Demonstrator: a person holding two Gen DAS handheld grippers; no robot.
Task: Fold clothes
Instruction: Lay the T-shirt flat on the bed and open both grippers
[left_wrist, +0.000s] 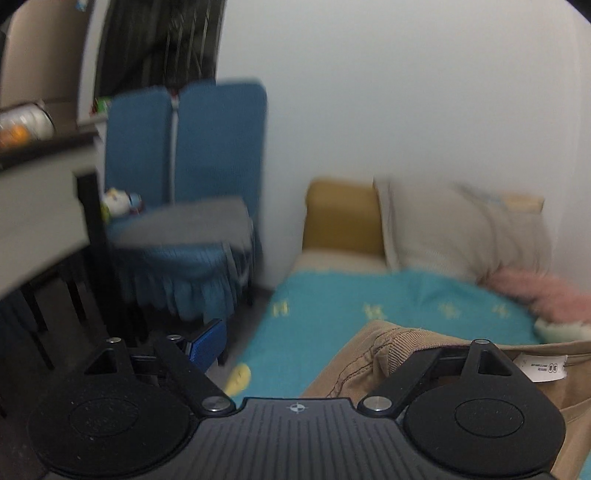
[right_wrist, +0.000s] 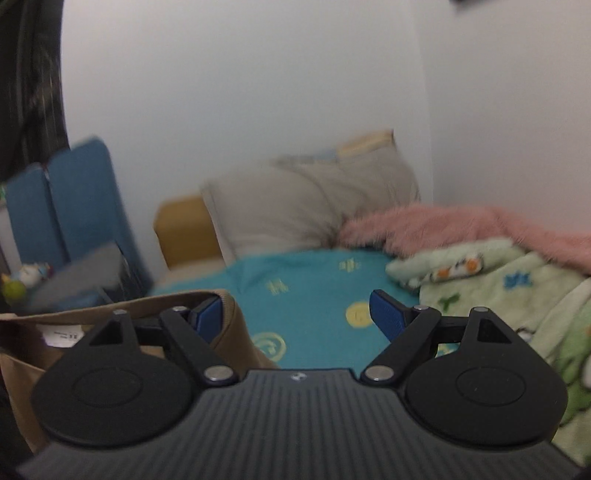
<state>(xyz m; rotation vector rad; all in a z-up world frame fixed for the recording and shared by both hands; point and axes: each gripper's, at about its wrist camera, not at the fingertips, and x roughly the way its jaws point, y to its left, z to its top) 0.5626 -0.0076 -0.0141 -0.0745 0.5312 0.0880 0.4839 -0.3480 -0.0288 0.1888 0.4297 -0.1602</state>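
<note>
Barely begun — tan shirt (left_wrist: 424, 354) lies unfolded on the bed (left_wrist: 332, 306); left gripper (left_wrist: 332, 343) and right gripper (right_wrist: 295, 314) gape beside its collar, holding nothing.

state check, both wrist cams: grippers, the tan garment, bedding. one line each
left gripper: open, nothing pinched; tan cloth over its right side.
right gripper: open, nothing between the pads.
tan garment: unfolded, rumpled on the bed, white label showing.
teal sheet: spread flat on the bed.
beige pillow: propped at the head of the bed.
pink fuzzy blanket: bunched by the wall.
green patterned quilt: crumpled.
</note>
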